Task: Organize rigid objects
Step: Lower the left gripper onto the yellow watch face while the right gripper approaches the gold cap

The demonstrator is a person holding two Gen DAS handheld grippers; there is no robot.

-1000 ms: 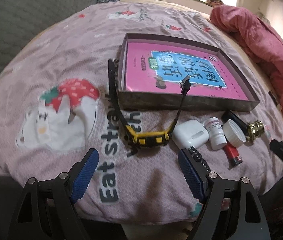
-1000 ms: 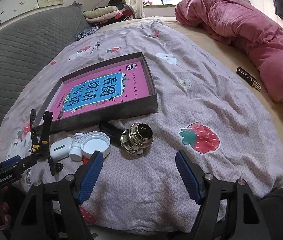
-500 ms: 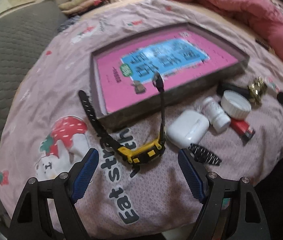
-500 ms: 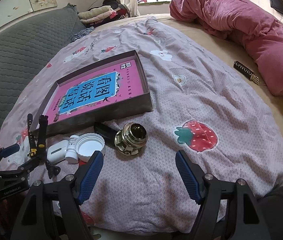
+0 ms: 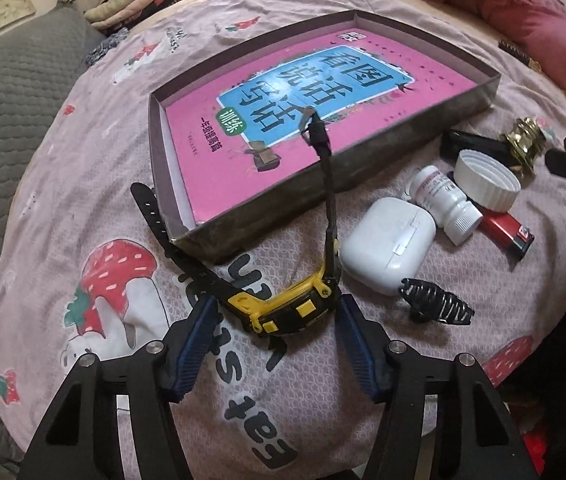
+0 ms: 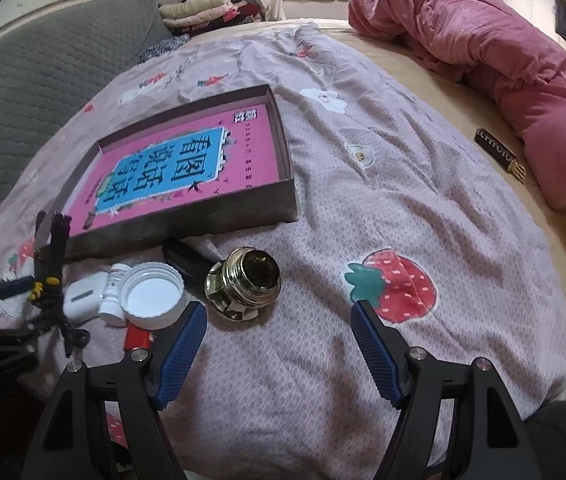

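A yellow and black watch [image 5: 289, 308] lies on the bedspread, one strap leaning over the rim of the shallow box [image 5: 363, 168] that holds a pink book [image 5: 307, 120]. My left gripper [image 5: 279, 344] is open, its blue pads on either side of the watch body without closing on it. Beside it lie a white earbud case [image 5: 389, 244], a black hair clip [image 5: 437, 306], a pill bottle [image 5: 445, 200], a white lid [image 5: 487, 180], a red lighter [image 5: 509, 232] and a brass fitting [image 6: 245, 282]. My right gripper [image 6: 279, 344] is open and empty, just in front of the brass fitting.
A black bar [image 6: 185, 258] lies behind the lid against the box. A pink quilt [image 6: 483, 64] is heaped at the far right, with a dark comb [image 6: 499, 152] near it. A grey headboard [image 6: 23, 92] runs along the left. The bed edge is close below both grippers.
My left gripper has moved forward and down until its open pads flank the watch body. My right gripper has edged nearer to the brass fitting.
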